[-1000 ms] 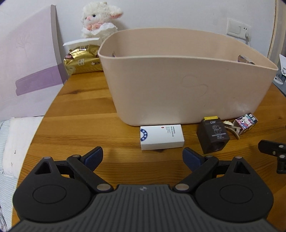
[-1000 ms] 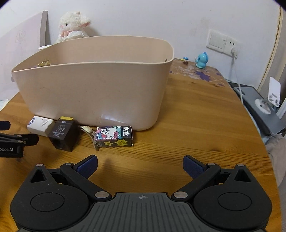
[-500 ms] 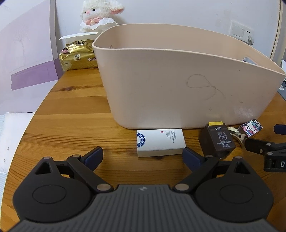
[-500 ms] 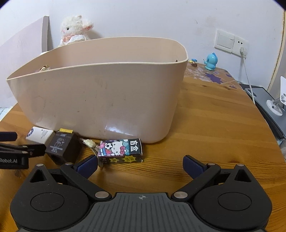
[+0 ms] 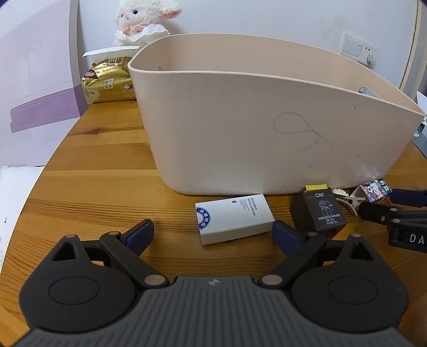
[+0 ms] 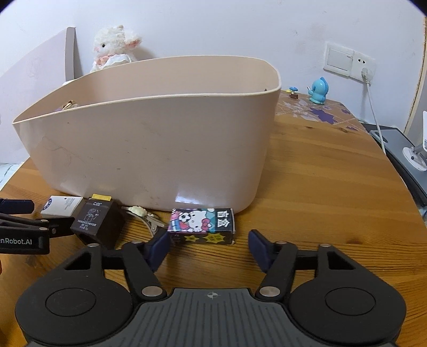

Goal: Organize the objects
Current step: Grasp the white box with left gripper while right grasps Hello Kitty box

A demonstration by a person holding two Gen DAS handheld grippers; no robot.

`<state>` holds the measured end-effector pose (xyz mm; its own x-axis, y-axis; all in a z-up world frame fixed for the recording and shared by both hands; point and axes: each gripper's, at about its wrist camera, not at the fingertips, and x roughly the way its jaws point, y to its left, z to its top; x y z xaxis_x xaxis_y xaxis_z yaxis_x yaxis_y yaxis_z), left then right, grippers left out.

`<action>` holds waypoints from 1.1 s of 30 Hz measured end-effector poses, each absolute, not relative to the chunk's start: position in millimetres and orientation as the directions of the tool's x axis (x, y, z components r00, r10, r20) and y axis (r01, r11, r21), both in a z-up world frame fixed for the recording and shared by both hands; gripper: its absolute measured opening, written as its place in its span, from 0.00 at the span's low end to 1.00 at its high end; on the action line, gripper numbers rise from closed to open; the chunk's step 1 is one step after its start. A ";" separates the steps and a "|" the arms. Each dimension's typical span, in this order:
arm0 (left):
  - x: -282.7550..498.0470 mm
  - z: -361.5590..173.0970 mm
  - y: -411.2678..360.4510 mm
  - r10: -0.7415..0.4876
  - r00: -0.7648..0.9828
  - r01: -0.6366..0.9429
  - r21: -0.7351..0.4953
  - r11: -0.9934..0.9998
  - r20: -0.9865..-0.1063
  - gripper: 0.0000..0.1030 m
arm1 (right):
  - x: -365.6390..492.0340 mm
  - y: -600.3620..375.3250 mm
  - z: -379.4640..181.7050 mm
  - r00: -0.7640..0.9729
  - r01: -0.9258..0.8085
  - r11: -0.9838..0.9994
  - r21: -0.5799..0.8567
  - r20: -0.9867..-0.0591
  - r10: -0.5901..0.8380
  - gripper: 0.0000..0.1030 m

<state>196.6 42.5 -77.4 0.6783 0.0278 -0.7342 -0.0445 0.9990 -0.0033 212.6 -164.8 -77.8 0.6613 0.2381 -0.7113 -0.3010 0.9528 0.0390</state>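
Observation:
A beige plastic bin stands on the wooden table; it also shows in the right wrist view. In front of it lie a white box, a dark brown box, a hair clip and a cartoon-printed box. My left gripper is open, its jaws either side of the white box's near end. My right gripper is open just in front of the cartoon box, which sits between the fingertips' line and the bin.
A gold snack bag and a plush lamb sit behind the bin at the left. A blue figurine stands at the back right. A dark device lies off the table's right edge.
Both grippers have moved forward and lower toward the row of small objects. The left now reaches the white box, the right reaches the cartoon box. Both stay open.

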 end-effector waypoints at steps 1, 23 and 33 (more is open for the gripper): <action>196.8 -77.7 42.2 0.029 0.677 -0.046 -0.002 0.999 -0.735 0.93 | 212.2 -165.8 -77.6 0.663 -0.297 0.954 0.037 -0.711 0.234 0.62; 202.2 -79.4 40.1 0.018 0.691 -0.062 -0.034 0.998 -0.723 0.89 | 221.3 -163.9 -80.4 0.681 -0.289 0.957 -0.005 -0.704 0.202 0.54; 190.4 -75.6 38.4 0.012 0.715 -0.014 0.002 1.000 -0.699 0.35 | 213.9 -165.3 -79.6 0.682 -0.292 0.957 -0.004 -0.702 0.205 0.46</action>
<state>190.4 38.4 -75.6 0.7154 0.0115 -0.6987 -0.0137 0.9999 0.0025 213.9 -165.3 -79.6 0.6821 0.2047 -0.7021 -0.2916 0.9565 -0.0044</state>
